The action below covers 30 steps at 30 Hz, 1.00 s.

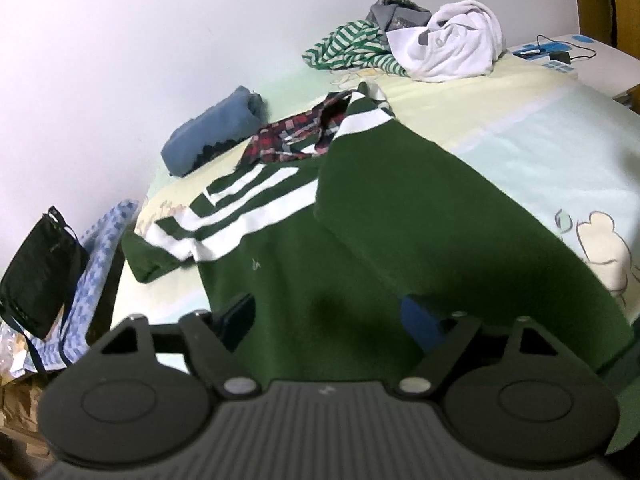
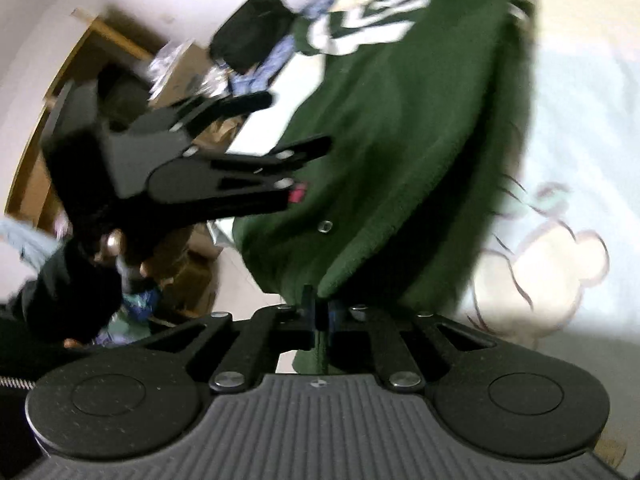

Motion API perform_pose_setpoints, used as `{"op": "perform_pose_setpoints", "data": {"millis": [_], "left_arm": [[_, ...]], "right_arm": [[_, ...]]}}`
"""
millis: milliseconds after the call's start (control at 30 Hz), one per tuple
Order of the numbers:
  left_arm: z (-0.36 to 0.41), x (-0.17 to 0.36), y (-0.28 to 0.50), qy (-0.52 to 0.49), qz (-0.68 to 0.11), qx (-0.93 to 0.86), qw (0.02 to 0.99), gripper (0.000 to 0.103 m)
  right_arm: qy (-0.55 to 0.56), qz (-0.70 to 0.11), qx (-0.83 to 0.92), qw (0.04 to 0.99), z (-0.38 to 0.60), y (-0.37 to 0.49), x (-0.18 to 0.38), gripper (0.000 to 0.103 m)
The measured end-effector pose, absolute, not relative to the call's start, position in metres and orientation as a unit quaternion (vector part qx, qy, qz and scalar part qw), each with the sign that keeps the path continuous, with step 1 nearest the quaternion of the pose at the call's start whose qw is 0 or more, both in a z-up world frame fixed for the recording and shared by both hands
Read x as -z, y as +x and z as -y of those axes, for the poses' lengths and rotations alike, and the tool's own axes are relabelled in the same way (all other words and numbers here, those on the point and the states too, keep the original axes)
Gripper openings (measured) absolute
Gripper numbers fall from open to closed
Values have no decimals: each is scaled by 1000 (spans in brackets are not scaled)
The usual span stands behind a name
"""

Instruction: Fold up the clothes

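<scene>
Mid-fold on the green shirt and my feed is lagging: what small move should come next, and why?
Probably close the left gripper on the hem. Its jaws stand wide, with the green shirt between the fingers but not pinched, while the right gripper is already shut on the shirt's edge. One side is folded over; with both corners held, the next fold on the bed can follow.

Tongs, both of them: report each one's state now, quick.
Left tongs: open over the green shirt, gripping nothing.
Right tongs: shut on the green shirt's hem.
</scene>
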<state>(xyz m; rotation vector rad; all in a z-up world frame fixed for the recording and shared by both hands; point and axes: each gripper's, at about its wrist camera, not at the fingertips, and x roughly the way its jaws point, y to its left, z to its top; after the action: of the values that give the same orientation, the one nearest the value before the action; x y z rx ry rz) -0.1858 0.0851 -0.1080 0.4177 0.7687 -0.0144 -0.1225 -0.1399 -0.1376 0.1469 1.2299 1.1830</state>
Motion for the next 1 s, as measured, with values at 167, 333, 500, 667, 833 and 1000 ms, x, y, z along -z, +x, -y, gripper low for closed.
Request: {"op": "perform_pose_setpoints", "data": {"millis": [167, 333, 500, 667, 833, 1000], "left_arm": [[-69, 109, -180, 217, -362, 28, 906, 85], [-46, 115, -177, 239, -345, 61, 906, 84], [-27, 126, -174, 251, -346, 111, 897, 77], [-21, 141, -177, 270, -356, 139, 884, 73], [-27, 140, -173, 263, -367, 154, 879, 74], [-32, 141, -171, 262, -366, 160, 879, 79]], "right_arm": [[30, -572, -512, 640, 148, -116, 143, 16], [-57, -506, -475, 718, 165, -84, 92, 40], [23, -441, -391, 807, 167, -1, 65, 49], [82, -427, -355, 828, 128, 73, 81, 49], [57, -431, -326, 839, 81, 115, 110, 48], [42, -454, -317, 832, 65, 139, 129, 21]]}}
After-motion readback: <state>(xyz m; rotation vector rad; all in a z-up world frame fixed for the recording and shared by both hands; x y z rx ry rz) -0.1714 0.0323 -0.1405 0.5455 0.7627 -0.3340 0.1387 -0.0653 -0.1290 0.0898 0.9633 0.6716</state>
